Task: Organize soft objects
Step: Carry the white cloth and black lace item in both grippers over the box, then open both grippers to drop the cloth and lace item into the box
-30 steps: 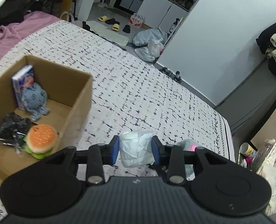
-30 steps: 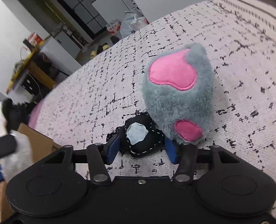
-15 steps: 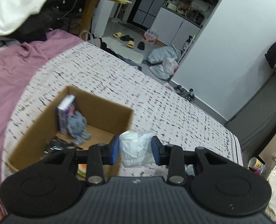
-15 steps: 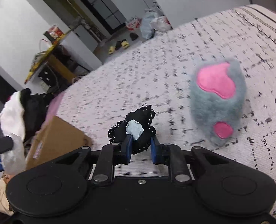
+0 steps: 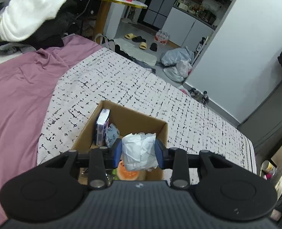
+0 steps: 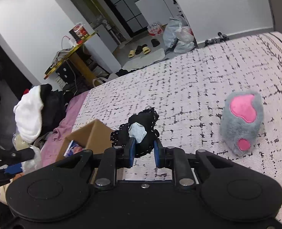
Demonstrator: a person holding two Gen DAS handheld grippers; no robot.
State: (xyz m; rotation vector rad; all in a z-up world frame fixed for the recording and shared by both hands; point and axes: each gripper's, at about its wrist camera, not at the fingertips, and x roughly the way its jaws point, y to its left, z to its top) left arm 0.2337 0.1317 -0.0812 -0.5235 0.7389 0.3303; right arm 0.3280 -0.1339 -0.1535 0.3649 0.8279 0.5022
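While the left gripper [image 5: 138, 153] hangs over the box [image 5: 164, 131] squeezing a white bundle [image 5: 139, 151] to drop in, the right gripper [image 6: 143, 152] pinches a black cloth [image 6: 141, 131] above the bed [image 6: 179, 87]

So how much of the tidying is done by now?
Partly. The cardboard box already holds a burger plush and a blue plush. The left tool grips a white bundle; the right tool grips a black pouch. The grey paw plush still lies on the bed.
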